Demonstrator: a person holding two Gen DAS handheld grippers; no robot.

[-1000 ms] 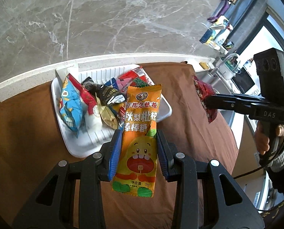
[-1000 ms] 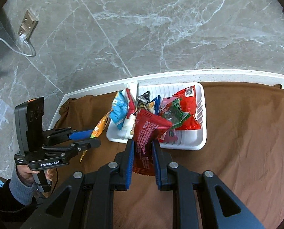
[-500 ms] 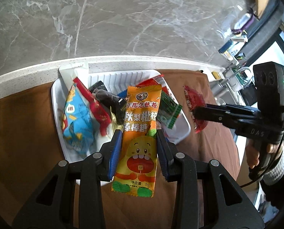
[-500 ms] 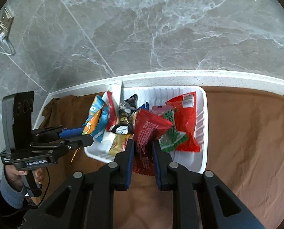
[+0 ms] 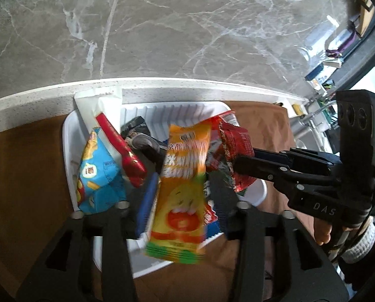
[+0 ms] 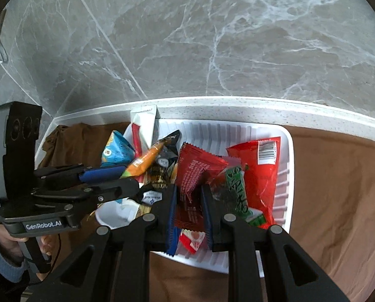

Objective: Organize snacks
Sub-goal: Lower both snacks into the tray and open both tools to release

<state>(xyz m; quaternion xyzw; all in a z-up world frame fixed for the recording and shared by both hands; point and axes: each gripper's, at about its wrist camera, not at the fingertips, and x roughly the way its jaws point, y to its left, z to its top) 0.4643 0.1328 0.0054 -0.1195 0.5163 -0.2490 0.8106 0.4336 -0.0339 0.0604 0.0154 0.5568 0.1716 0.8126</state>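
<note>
A white ribbed tray (image 5: 69, 151) (image 6: 289, 176) on a brown cloth holds several snack packets. My left gripper (image 5: 183, 196) (image 6: 127, 178) hovers low over the tray's left half, and its jaws are opening. The orange lollipop packet (image 5: 182, 188) (image 6: 144, 161) lies blurred between the pads, which no longer press on it. From the right, my right gripper (image 6: 188, 216) (image 5: 237, 162) is shut on a dark red packet (image 6: 192, 176) (image 5: 235, 148) over the middle of the tray. A blue packet (image 5: 99, 176) and a big red bag (image 6: 260, 171) lie in the tray.
The brown cloth (image 6: 338, 188) covers the counter on both sides of the tray. A white counter edge (image 5: 187, 85) and a grey marble wall (image 5: 187, 25) rise just behind it. A hand (image 6: 8, 246) holds each gripper. Small clutter (image 5: 320, 75) stands far right.
Both grippers came down and closer over the tray. The left jaws widened, and the orange packet slipped from its upright hold. The right gripper kept the dark red packet.
</note>
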